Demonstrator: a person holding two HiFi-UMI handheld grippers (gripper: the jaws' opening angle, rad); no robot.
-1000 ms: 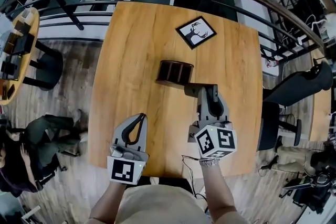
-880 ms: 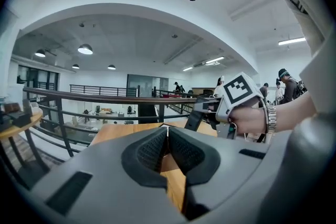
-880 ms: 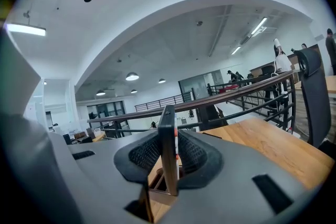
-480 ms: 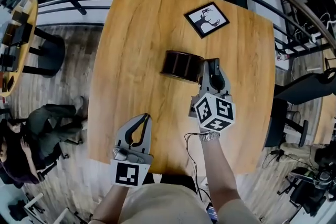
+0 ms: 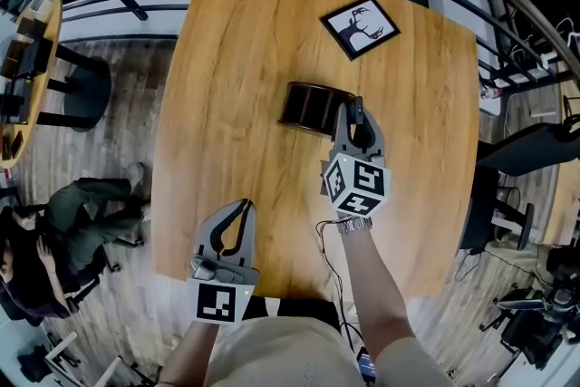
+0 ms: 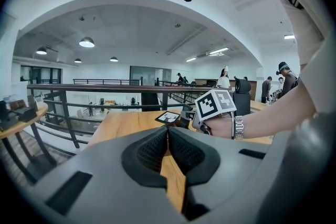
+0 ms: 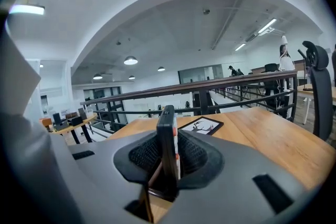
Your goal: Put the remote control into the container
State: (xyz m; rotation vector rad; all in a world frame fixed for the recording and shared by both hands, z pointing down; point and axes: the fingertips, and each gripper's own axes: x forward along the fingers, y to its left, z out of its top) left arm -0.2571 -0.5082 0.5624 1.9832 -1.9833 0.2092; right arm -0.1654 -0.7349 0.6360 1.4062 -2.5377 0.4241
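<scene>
My right tongs (image 5: 355, 111) are clamping the remote control (image 7: 167, 136) upright on its edge, at the right end of the dark container (image 5: 306, 107) on the table (image 5: 236, 50). My left tongs (image 5: 241, 211) are resting closed and empty near the table's near edge.

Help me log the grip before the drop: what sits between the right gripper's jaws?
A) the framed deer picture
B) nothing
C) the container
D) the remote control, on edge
D: the right gripper has its jaws closed on the slim dark remote control, which stands on edge between them.
</scene>
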